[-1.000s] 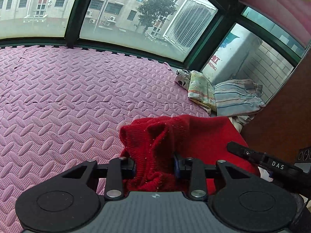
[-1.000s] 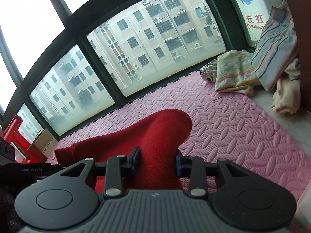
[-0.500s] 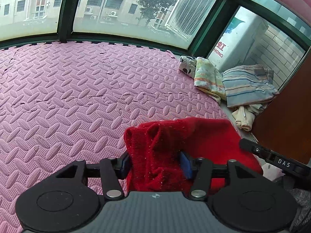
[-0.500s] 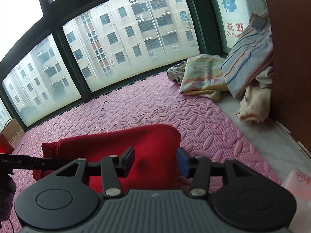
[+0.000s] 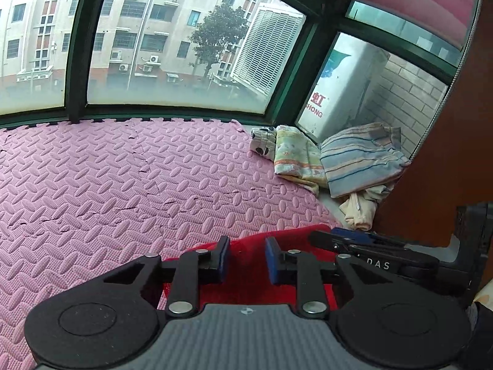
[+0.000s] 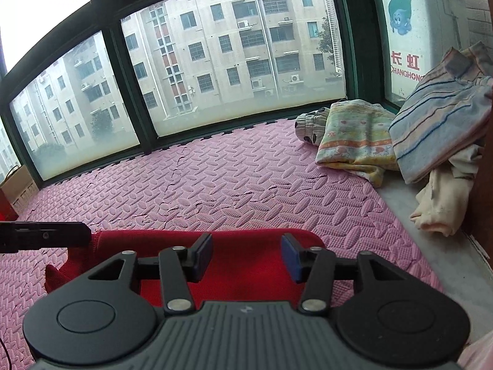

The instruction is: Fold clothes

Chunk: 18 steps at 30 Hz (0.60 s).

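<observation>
A red knit sweater lies low on the pink foam mat, and its far edge runs right at my fingertips. My left gripper has its jaws narrowed, with red fabric filling the gap. In the right wrist view the sweater spreads flat and wide. My right gripper holds a wider gap that is also full of red cloth. The left gripper's finger touches the sweater's left corner. The right gripper sits at the sweater's right end. The cloth under both bodies is hidden.
Folded clothes are piled at the mat's far right corner: a floral cloth, a striped one and a cream garment. A brown panel walls the right side. Green-framed windows close the back. A cardboard box stands far left.
The sweater was lifted and bunched up between both grippers; now it is laid down flat on the mat. My left jaws have narrowed. The right jaws keep the same gap.
</observation>
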{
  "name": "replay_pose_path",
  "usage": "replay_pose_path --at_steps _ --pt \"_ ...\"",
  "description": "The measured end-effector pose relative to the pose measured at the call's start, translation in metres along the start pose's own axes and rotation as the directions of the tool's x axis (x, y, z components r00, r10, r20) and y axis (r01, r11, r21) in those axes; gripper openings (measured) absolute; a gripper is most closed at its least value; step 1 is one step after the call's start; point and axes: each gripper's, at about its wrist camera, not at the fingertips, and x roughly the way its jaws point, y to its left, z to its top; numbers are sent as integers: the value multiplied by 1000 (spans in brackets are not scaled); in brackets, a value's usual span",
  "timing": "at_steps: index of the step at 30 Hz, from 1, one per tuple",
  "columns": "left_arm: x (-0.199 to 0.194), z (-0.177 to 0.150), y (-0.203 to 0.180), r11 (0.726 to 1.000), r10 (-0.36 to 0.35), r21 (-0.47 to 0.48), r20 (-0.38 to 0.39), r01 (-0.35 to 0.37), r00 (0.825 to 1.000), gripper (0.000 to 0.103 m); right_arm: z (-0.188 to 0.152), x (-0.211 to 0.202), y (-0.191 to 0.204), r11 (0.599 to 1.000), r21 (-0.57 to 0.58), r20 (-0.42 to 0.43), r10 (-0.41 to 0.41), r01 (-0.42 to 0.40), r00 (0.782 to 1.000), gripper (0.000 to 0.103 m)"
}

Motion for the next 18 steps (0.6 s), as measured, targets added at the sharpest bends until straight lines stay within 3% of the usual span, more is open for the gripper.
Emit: replay_pose_path --at_steps 6,18 --pt "21 -9 19 998 22 -55 -55 -25 998 23 -6 18 10 999 -34 -44 -4 2 999 51" --pt "22 -12 20 998 30 -60 -56 -33 998 23 -20 -26 45 993 -101 -49 64 -69 997 53"
